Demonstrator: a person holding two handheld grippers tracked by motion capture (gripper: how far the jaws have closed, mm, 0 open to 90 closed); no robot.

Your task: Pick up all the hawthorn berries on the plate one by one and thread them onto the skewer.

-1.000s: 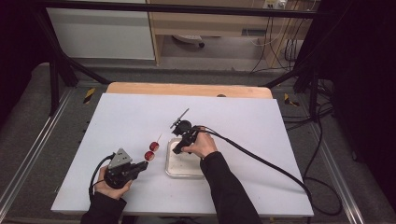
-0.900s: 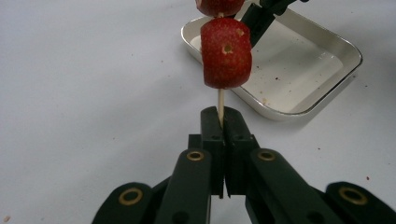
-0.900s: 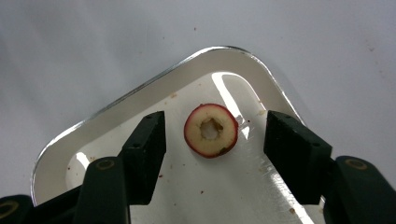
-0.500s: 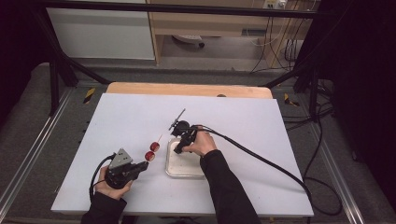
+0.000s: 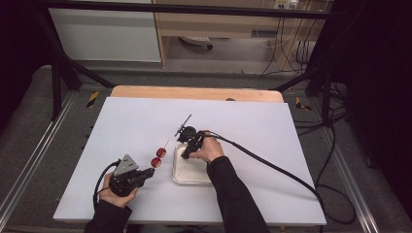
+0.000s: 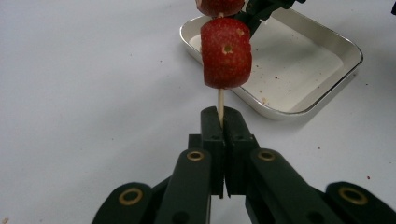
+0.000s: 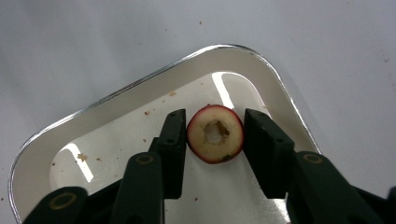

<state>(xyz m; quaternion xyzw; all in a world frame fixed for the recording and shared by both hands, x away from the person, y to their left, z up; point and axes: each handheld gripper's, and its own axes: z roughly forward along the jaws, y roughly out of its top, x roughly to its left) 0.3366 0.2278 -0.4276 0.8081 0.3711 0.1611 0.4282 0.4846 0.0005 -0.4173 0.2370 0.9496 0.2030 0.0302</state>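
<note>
My left gripper is shut on the lower end of a thin wooden skewer. Two red fruit pieces are threaded on it, the nearer one just above my jaws. My right gripper points down into a white metal tray. Its jaws have just been closing around a cored red fruit piece that lies on the tray floor, and both pads now meet its sides.
The tray sits near the middle front of a white tabletop with a wooden strip along its far edge. A black cable trails from the right gripper to the right. Crumbs dot the tray floor.
Neither hand has visibly shifted in the high view. The skewer stays tilted up toward the tray's left side.
</note>
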